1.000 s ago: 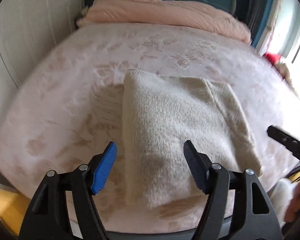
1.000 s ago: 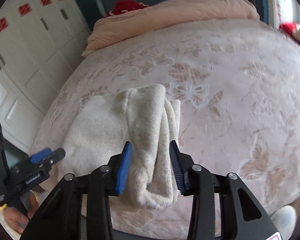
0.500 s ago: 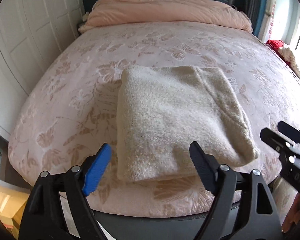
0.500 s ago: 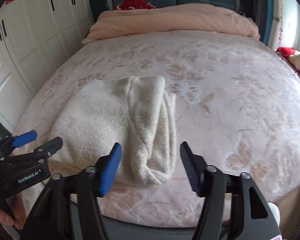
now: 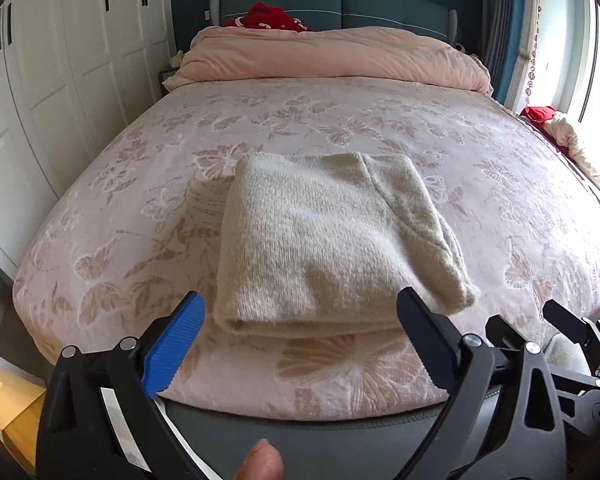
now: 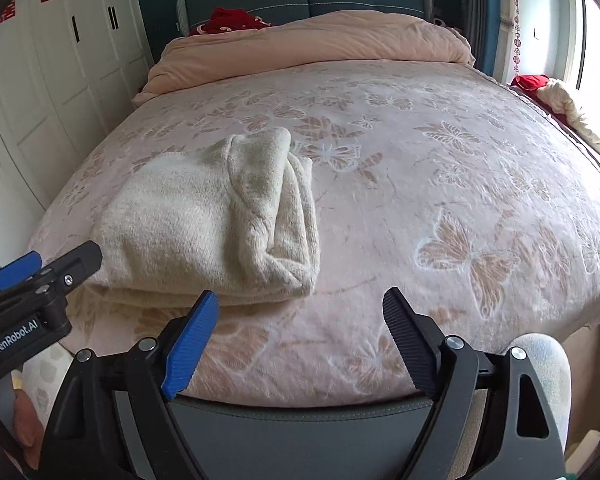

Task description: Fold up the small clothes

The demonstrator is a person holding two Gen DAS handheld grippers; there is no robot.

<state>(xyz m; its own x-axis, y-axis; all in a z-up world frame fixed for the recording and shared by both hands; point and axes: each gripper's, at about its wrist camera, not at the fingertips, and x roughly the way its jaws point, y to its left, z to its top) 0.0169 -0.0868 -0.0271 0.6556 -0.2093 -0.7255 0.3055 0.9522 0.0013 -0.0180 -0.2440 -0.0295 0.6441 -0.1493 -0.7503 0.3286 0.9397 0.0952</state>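
Two grippers, both spread wide and holding nothing: left gripper (image 5: 300,344) and right gripper (image 6: 300,328), apart from the fabric, just off the bed's near edge. Folded cream knit sweater (image 5: 332,236) flat on the pink butterfly-patterned blanket (image 5: 380,128), near-left area. Rolled peach duvet (image 5: 332,56) far, against the teal headboard (image 5: 380,4).

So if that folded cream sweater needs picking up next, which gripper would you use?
Probably the left gripper: its open jaws sit straight in front of the sweater. The right gripper, also open, faces mostly bare bedspread beside it.
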